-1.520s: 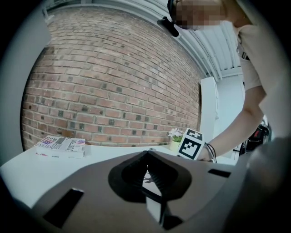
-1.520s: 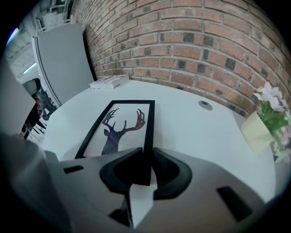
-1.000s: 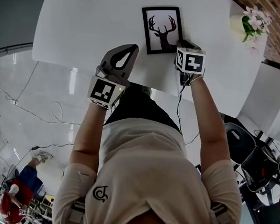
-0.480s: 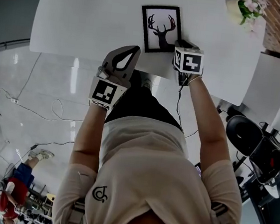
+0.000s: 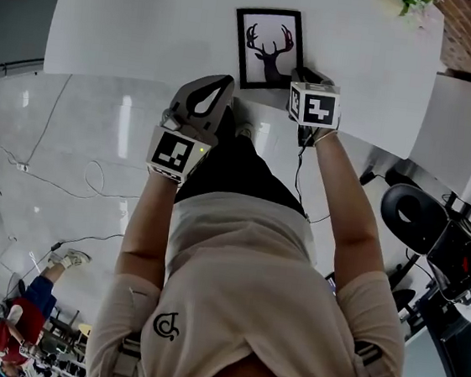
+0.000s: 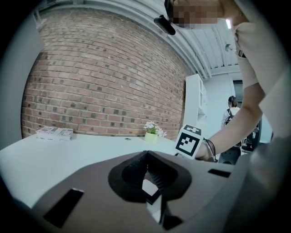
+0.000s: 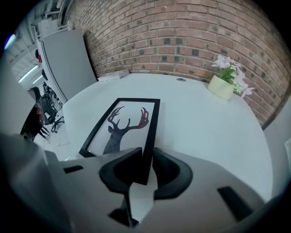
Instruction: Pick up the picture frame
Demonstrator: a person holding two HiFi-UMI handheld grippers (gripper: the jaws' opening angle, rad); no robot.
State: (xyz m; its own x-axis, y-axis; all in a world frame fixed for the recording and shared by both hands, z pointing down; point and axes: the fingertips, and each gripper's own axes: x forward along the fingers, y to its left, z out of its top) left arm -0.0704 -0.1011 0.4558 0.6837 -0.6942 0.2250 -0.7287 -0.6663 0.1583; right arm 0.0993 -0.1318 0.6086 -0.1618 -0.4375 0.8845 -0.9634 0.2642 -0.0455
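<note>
The picture frame (image 5: 268, 48), black with a deer silhouette, lies flat on the white table (image 5: 153, 22), its lower end close to the near edge. My right gripper (image 5: 303, 75) points steeply down at the frame's lower right corner. In the right gripper view that corner of the frame (image 7: 125, 127) sits between the jaws of the right gripper (image 7: 146, 154), pads against its edge. These jaws are opening. My left gripper (image 5: 220, 89) is shut and empty, left of the frame at the table's edge. The left gripper (image 6: 146, 157) looks level across the table.
A small pot of flowers (image 7: 223, 86) stands at the table's far right and a booklet (image 7: 113, 75) at the far left, before a brick wall. Right of the table are white cabinets (image 5: 470, 134) and an office chair (image 5: 418, 217). Cables lie on the floor (image 5: 76, 182).
The frame has slid toward the table's near edge together with the right gripper on its corner. The left gripper came back the same way, now over the edge.
</note>
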